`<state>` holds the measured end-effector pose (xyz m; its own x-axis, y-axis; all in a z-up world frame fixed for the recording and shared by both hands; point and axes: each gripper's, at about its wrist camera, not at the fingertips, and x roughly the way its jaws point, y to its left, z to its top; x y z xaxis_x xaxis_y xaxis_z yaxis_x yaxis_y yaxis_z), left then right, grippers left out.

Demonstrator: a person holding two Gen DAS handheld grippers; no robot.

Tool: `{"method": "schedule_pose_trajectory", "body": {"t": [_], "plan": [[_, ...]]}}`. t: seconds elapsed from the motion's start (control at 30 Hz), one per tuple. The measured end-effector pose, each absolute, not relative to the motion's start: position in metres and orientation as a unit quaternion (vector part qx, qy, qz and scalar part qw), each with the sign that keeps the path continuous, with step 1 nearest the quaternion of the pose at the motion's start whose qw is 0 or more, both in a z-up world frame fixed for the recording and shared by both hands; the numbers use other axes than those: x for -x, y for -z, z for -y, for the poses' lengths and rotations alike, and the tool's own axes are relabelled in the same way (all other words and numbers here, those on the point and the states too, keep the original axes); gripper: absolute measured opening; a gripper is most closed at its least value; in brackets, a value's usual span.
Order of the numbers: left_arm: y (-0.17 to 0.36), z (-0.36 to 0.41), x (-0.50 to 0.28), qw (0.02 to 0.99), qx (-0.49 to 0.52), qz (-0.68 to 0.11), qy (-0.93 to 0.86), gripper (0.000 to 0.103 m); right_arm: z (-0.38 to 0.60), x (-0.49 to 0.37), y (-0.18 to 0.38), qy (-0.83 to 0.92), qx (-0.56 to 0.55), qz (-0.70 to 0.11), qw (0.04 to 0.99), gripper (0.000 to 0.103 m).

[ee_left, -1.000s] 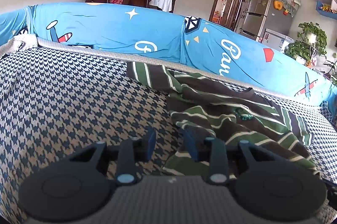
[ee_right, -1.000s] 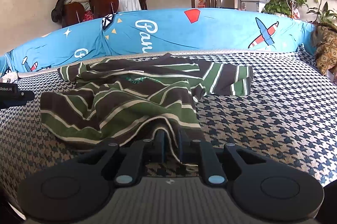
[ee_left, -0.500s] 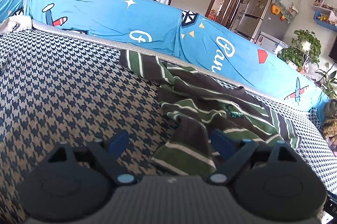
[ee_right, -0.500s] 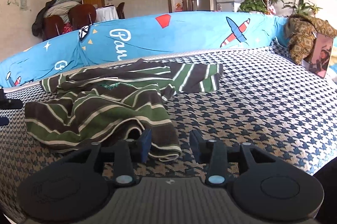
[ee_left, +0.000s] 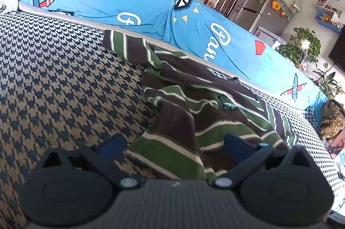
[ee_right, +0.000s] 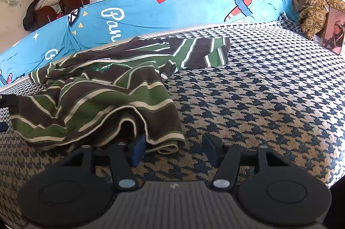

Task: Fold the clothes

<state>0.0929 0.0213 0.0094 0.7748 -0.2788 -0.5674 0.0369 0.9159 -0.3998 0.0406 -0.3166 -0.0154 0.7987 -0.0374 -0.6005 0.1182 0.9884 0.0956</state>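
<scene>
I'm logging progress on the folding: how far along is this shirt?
Done: the green-and-brown striped shirt has its hem doubled over, loosely. In hand: nothing; the left gripper and right gripper are both opening off the hem. Left: sleeves still spread on the houndstooth cover, fabric rumpled.

Left gripper [ee_left: 173,146]: black linkage arms, blue finger pads [ee_left: 112,146], silver pivot screws, round black side discs flanking grey ribbed body. Right gripper [ee_right: 173,150]: same build.

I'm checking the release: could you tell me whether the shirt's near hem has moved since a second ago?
Yes. The striped shirt's hem has dropped from the right claw onto the houndstooth cover.
</scene>
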Motion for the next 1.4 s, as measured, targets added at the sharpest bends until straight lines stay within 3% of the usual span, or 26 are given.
{"method": "schedule_pose_trajectory", "body": {"t": [0.13, 0.17, 0.23, 0.27, 0.3, 0.37, 0.5, 0.7, 1.13, 1.4], "plan": [[-0.002, -0.014, -0.099, 0.92, 0.183, -0.334, 0.089, 0.102, 0.31, -0.045, 0.018, 0.039, -0.049, -0.306, 0.95, 0.057], [-0.001, -0.013, -0.1, 0.92, 0.181, -0.336, 0.092, 0.097, 0.308, -0.046, 0.019, 0.039, -0.043, -0.303, 0.951, 0.054], [0.001, -0.009, -0.101, 0.919, 0.171, -0.342, 0.098, 0.082, 0.305, -0.047, 0.019, 0.033, -0.031, -0.3, 0.953, 0.034], [0.002, -0.007, -0.101, 0.918, 0.166, -0.346, 0.102, 0.067, 0.303, -0.047, 0.019, 0.03, -0.026, -0.298, 0.954, 0.025], [0.002, -0.007, -0.101, 0.918, 0.162, -0.348, 0.102, 0.059, 0.301, -0.047, 0.019, 0.027, -0.02, -0.297, 0.954, 0.019], [0.002, -0.007, -0.1, 0.918, 0.158, -0.35, 0.103, 0.04, 0.299, -0.044, 0.016, 0.024, -0.011, -0.291, 0.956, 0.013], [-0.006, -0.011, -0.091, 0.926, 0.148, -0.335, 0.097, 0.027, 0.296, -0.028, -0.001, 0.04, 0.012, -0.248, 0.968, 0.011], [-0.031, -0.013, -0.068, 0.944, 0.114, -0.294, 0.101, 0.027, 0.282, 0.011, -0.028, 0.078, 0.07, -0.178, 0.978, 0.01], [-0.043, -0.056, -0.043, 0.938, 0.169, -0.292, 0.079, 0.027, 0.289, 0.042, -0.021, 0.067, 0.002, -0.254, 0.965, 0.014], [-0.037, -0.059, -0.047, 0.933, 0.175, -0.306, 0.076, 0.041, 0.287, 0.042, -0.021, 0.044, -0.015, -0.262, 0.964, 0.019]]}}
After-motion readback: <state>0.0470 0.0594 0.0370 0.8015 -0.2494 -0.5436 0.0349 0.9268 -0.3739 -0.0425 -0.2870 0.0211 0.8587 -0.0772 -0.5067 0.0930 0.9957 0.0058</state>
